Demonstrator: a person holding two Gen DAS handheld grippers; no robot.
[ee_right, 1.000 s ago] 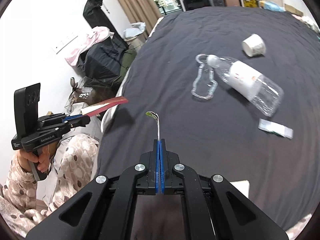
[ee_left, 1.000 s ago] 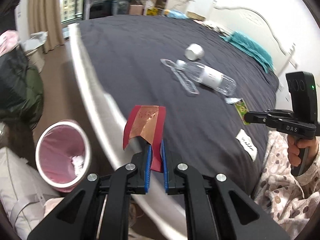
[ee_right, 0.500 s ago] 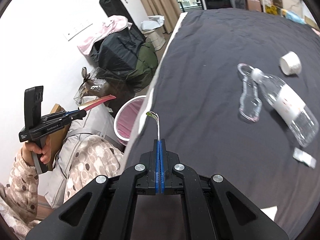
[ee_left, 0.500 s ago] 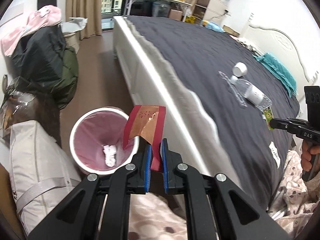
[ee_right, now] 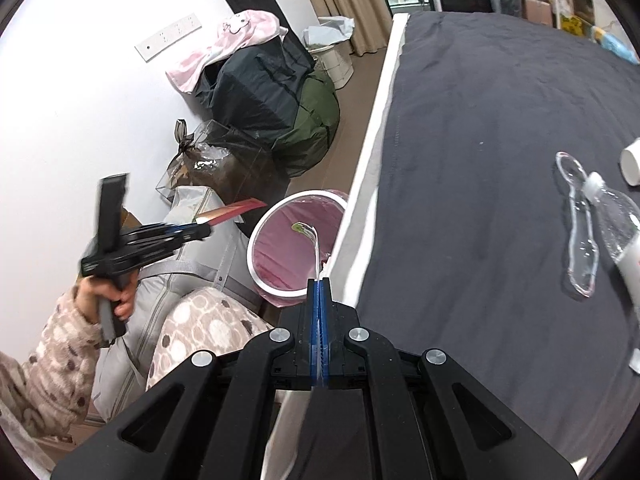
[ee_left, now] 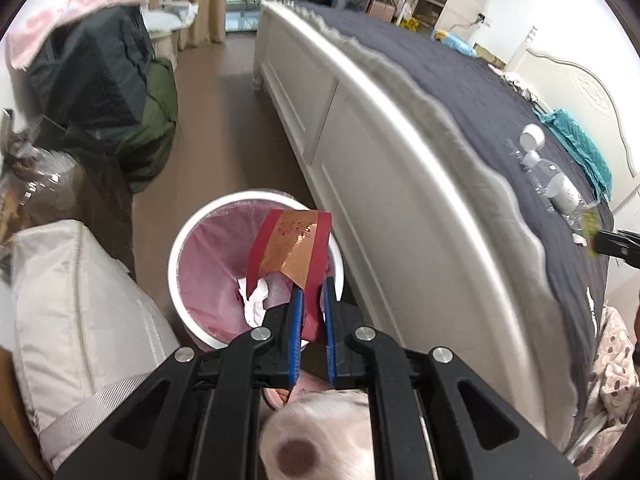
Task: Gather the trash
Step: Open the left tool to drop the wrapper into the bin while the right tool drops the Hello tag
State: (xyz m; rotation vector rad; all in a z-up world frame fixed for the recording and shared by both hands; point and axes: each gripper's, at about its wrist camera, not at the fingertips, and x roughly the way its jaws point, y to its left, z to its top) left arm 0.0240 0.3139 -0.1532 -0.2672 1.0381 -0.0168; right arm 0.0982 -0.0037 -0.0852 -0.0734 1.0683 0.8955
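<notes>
Risk is rising as we are pinching the red-and-gold paper packet (ee_left: 290, 246) in the left claw (ee_left: 310, 300) just ahead of the white pink-lined bin's (ee_left: 176, 240) near rim, where releasing early could be dropping it outside.

Motion-blurred left gripper (ee_right: 202, 232)

Red-and-gold packet (ee_left: 294, 248), pink-lined white bin (ee_left: 176, 256), dark grey bedspread (ee_right: 500, 140), beige polka-dot sleeve (ee_right: 52, 356).

Open bin mouth (ee_left: 188, 236), bed frame (ee_left: 384, 184) tight alongside, grey bag (ee_left: 80, 300) flanking opposite side
</notes>
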